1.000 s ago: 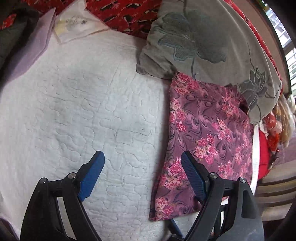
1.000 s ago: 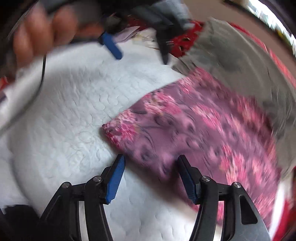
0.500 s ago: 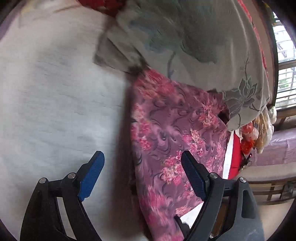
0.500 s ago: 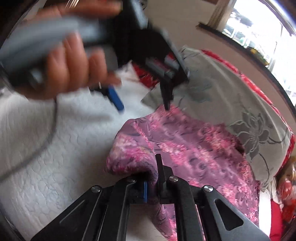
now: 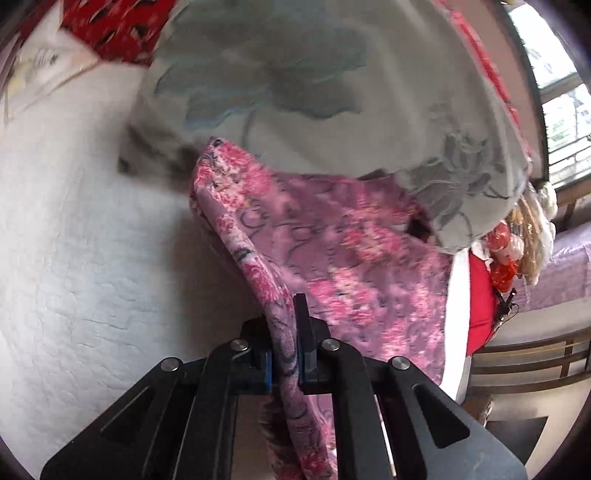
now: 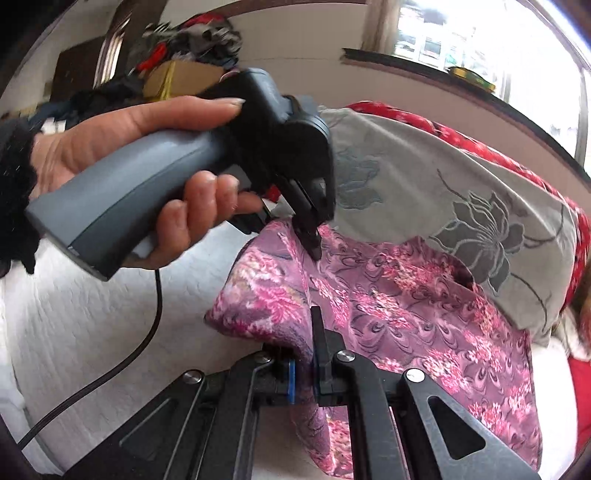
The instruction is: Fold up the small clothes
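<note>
A purple cloth with pink flowers (image 5: 351, 251) lies on the white quilt (image 5: 74, 240), its far side tucked under a grey flowered pillow (image 5: 295, 92). My left gripper (image 5: 286, 354) is closing its jaws on the cloth's left edge, and the pads press the fabric, which rises in a ridge. In the right wrist view my right gripper (image 6: 304, 369) is shut on the near corner of the cloth (image 6: 406, 314), lifted off the quilt. A hand (image 6: 110, 136) holds the left gripper (image 6: 314, 251) pinching the far corner.
The grey pillow (image 6: 443, 184) leans on a red patterned cover (image 5: 110, 29) at the back. A black cable (image 6: 147, 332) trails over the quilt at the left. Red items and a doll (image 5: 517, 251) sit at the bed's right edge, by a wooden bench (image 5: 535, 350).
Both grippers went from open to shut on the cloth's left edge, right first, then left. The edge has lifted off the quilt, and the left gripper moved toward the pillow.
</note>
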